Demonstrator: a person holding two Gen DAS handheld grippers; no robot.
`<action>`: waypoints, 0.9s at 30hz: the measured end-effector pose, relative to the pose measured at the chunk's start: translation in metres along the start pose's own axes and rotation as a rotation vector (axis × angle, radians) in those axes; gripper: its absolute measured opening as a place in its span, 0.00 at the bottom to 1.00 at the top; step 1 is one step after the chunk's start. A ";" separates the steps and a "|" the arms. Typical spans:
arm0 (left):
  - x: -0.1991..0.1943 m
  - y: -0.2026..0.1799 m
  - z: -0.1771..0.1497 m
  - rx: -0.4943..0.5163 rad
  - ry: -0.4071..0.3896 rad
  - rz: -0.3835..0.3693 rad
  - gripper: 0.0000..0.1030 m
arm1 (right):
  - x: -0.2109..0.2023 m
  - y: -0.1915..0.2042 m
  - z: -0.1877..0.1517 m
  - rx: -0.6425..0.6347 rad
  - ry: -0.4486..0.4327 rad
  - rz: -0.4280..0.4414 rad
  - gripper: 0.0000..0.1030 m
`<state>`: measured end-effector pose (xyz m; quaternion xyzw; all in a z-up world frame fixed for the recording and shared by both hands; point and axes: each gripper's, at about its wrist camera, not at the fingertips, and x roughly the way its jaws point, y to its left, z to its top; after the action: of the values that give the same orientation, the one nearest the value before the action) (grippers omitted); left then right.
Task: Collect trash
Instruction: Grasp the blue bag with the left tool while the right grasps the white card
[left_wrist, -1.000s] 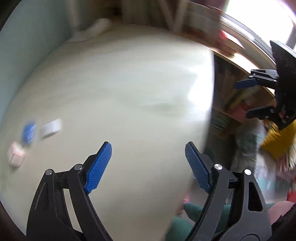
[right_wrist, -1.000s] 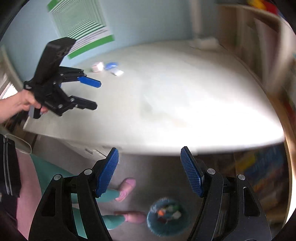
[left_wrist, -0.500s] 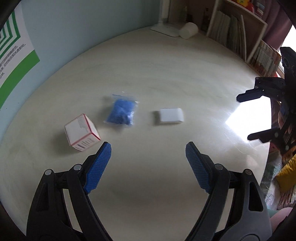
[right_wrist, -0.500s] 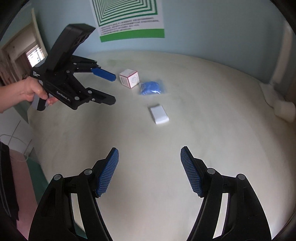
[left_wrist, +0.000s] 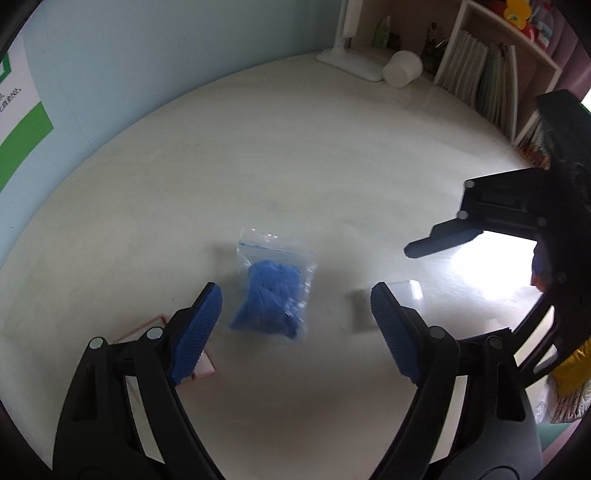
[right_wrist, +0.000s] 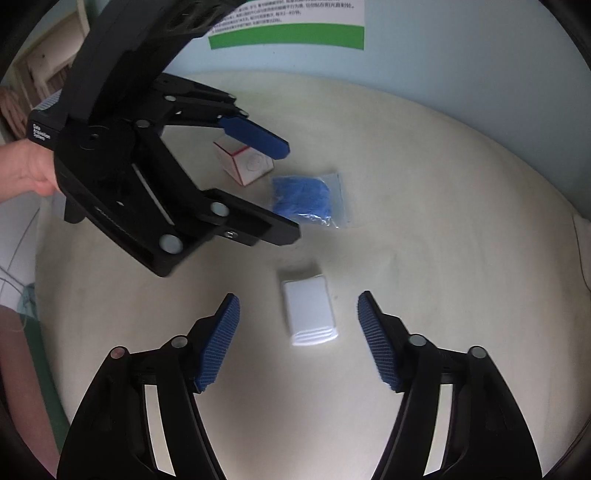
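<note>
Three pieces of trash lie on the cream table (left_wrist: 295, 155). A clear bag with blue stuff (left_wrist: 271, 295) lies between the open fingers of my left gripper (left_wrist: 295, 328); it also shows in the right wrist view (right_wrist: 306, 199). A white flat packet (right_wrist: 309, 314) lies between the open fingers of my right gripper (right_wrist: 297, 339); in the left wrist view the packet (left_wrist: 410, 290) is partly hidden behind my finger. A small white box with red edges (right_wrist: 242, 162) sits beyond, partly behind my left gripper (right_wrist: 288, 192); the left wrist view shows the box (left_wrist: 207, 363) under my left finger. Both grippers are empty.
A white lamp base (left_wrist: 351, 62) and a white roll (left_wrist: 402, 68) stand at the table's far end. A bookshelf with books (left_wrist: 491, 81) stands beyond. A green and white poster (right_wrist: 288, 26) hangs on the blue wall. My right gripper (left_wrist: 480, 229) hovers at the right.
Both grippers have come forward and down over the table. The blue bag now lies between my left fingers and the white packet between my right fingers. Both stay open.
</note>
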<state>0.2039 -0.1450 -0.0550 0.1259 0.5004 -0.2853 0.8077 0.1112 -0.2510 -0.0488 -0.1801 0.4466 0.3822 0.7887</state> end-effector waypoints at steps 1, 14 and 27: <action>0.007 0.002 0.001 -0.004 0.009 0.003 0.76 | 0.002 0.000 0.000 -0.010 0.004 -0.008 0.53; 0.015 0.007 -0.004 0.041 -0.004 0.095 0.69 | 0.004 0.005 -0.016 -0.067 -0.002 -0.065 0.31; 0.013 0.005 0.002 0.112 0.008 0.061 0.34 | -0.009 0.000 -0.027 0.004 0.007 -0.073 0.30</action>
<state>0.2126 -0.1469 -0.0661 0.1872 0.4826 -0.2878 0.8057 0.0935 -0.2720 -0.0552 -0.1959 0.4434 0.3516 0.8009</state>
